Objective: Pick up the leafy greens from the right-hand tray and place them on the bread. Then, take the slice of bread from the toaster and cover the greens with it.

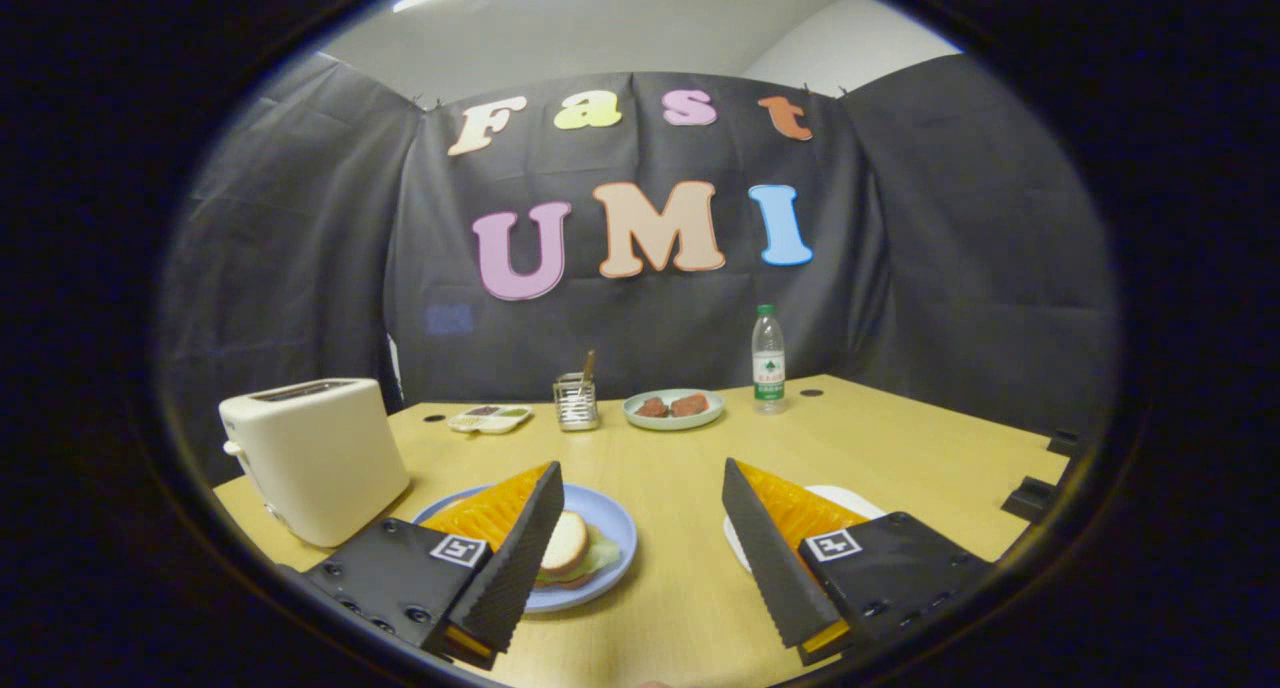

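On the blue plate [610,528] we see a top slice of bread [566,540] lying over the leafy greens [603,550], with a green edge showing just beside it and a lower slice partly hidden by the left finger. From how things lie, we judge both steps of the task done: the greens are covered, and the sandwich looks assembled. The toaster [318,458] stands just beyond the plate on its far-left side, and we cannot tell whether anything is left in its slot. On the other side a white tray [845,498] peeks out from behind the right finger; whether greens remain on it is hidden.

Our gripper [640,548] hangs above the surface [680,588] with its fingers spread wide and nothing between them but bare wood. It sits level, pointing toward the back wall, with the plate behind the left finger. We think the next move calls only for a clean retreat, keeping the left finger from brushing the top slice.

Farther off stand a green plate [672,409] with two brownish pieces, a water bottle [768,358], a small wire holder [577,401] and a divided dish [489,419].
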`<action>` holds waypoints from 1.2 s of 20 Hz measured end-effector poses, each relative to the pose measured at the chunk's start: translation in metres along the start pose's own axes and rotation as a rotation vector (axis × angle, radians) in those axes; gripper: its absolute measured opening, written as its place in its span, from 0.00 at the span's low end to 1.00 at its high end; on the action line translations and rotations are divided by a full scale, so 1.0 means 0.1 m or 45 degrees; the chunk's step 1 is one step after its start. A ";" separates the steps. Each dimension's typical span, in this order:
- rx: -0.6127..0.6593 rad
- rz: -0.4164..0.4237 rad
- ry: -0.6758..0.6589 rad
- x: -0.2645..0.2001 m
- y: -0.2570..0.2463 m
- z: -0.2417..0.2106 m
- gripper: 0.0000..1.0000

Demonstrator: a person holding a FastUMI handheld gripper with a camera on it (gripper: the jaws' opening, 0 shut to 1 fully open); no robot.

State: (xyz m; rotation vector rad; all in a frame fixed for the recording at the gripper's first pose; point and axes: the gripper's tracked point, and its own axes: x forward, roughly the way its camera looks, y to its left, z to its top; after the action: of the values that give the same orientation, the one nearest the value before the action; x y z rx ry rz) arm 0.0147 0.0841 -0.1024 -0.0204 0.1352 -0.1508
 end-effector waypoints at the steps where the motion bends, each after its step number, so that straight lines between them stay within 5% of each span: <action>1: 0.026 0.004 -0.021 -0.02 -0.09 0.12 1.00; 10: 0.034 0.013 -0.144 -0.01 -0.81 0.85 0.99; 24: -0.011 0.034 -0.131 -0.23 -1.32 1.04 0.99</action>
State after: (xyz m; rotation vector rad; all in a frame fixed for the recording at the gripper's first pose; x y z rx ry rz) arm -0.0130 -0.0416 0.0072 -0.0352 0.0337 -0.1222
